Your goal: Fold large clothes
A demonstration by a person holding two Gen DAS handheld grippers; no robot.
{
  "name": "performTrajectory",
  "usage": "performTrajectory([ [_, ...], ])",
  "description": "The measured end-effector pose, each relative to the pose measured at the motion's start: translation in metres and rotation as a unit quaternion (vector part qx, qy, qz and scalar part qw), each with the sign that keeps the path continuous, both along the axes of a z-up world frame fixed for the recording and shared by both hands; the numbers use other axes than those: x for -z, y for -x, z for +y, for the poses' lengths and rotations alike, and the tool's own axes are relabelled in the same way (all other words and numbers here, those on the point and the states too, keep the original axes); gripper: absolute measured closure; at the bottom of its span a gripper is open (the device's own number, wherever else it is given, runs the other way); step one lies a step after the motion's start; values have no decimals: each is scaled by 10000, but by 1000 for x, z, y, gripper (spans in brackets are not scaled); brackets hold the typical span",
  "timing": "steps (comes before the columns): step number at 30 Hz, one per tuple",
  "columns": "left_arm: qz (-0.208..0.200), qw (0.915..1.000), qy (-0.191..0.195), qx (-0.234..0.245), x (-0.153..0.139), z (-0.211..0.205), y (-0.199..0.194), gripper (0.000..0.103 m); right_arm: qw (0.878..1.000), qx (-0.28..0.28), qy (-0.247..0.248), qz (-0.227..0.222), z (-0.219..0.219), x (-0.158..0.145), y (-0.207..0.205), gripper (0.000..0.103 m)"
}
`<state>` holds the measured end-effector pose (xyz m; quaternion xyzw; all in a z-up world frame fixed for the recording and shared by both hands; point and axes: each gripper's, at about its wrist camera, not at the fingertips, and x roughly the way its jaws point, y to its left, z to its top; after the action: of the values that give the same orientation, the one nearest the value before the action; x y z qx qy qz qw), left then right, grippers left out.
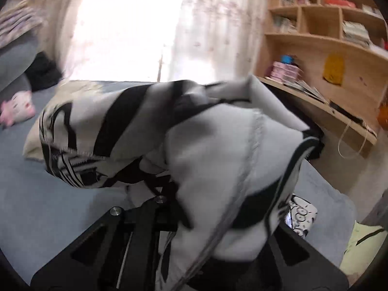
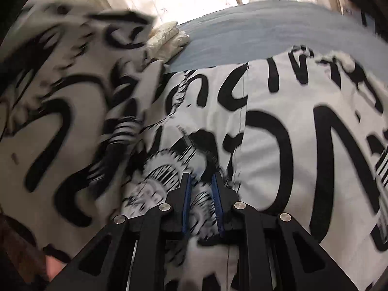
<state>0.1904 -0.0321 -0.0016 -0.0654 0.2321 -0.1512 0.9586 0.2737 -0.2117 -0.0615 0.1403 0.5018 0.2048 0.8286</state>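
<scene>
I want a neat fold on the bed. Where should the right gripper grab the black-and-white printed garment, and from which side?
Probably at the garment's far edge, where it meets the bare blue bed cover. That hem lies flat and exposed, so the right gripper could slide in low from the bed side. The bunched cloth at left is raised and blurred, a poorer hold. The left gripper is hidden under draped fabric.

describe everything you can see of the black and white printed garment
The garment is soft white fabric with bold black graphic print and a plain pale inside. It lies partly spread on the blue-grey bed, one part lifted and draped over the left gripper, hiding its fingertips. The right gripper has a fold between its blue pads.
</scene>
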Motion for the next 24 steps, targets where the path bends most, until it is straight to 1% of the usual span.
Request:
performTrajectory([
  [1,-46,9999,-46,86,-1,-12,-3,99,9997,37,-223,55,-11,-4,3,85],
  [3,-161,9994,-174,253,-2,-43,-10,99,9987,224,-457,16,-36,-15,12,85],
  [5,-190,9985,-234,449,-1,-75,-19,99,9969,640,-439,-159,-75,-29,26,85],
  [6,-177,9981,-234,540,0,-88,-19,99,9954,843,-367,-255,-91,-35,33,85],
  [8,-131,9964,-317,772,7,-127,-26,99,9870,1529,4,-500,-138,-48,49,85],
  [9,-132,9955,-347,872,6,-149,-14,99,9829,1747,114,-565,-152,-51,54,85],
  [10,-121,9941,-381,1008,9,-170,-6,99,9753,2088,292,-653,-173,-57,61,85],
  [11,-73,9919,-457,1186,18,-192,-9,99,9676,2376,439,-732,-191,-61,68,85],
  [12,-19,9898,-554,1314,25,-212,3,99,9624,2551,533,-768,-204,-64,75,85],
  [13,54,9873,-678,1434,35,-232,15,99,9527,2841,716,-805,-219,-65,81,85],
  [14,155,9837,-868,1569,49,-252,16,99,9483,2963,795,-819,-227,-65,86,85],
  [15,297,9770,-1179,1750,70,-275,15,99,9420,3128,892,-822,-236,-64,89,85],
  [16,434,9716,-1406,1852,86,-290,18,98,9389,3219,926,-796,-242,-62,91,85],
  [17,707,9615,-1797,1956,114,-309,17,98,9367,3290,941,-744,-247,-59,96,85],
  [18,840,9546,-2046,1996,132,-319,24,97,9357,3331,941,-675,-250,-55,95,85],
  [19,951,9476,-2304,1998,151,-328,25,94,9348,3377,931,-591,-253,-50,95,85],
  [20,895,9461,-2403,1979,159,-331,28,94,9337,3422,916,-515,-255,-47,96,85],
  [21,818,9461,-2430,1977,160,-332,31,92,9335,3451,859,-451,-261,-44,98,85],
  [23,777,9464,-2375,2047,158,-333,33,84,9341,3472,726,-410,-268,-41,105,85],
  [24,866,9465,-2265,2131,157,-331,31,75,9344,3465,714,-407,-266,-39,104,85],
])
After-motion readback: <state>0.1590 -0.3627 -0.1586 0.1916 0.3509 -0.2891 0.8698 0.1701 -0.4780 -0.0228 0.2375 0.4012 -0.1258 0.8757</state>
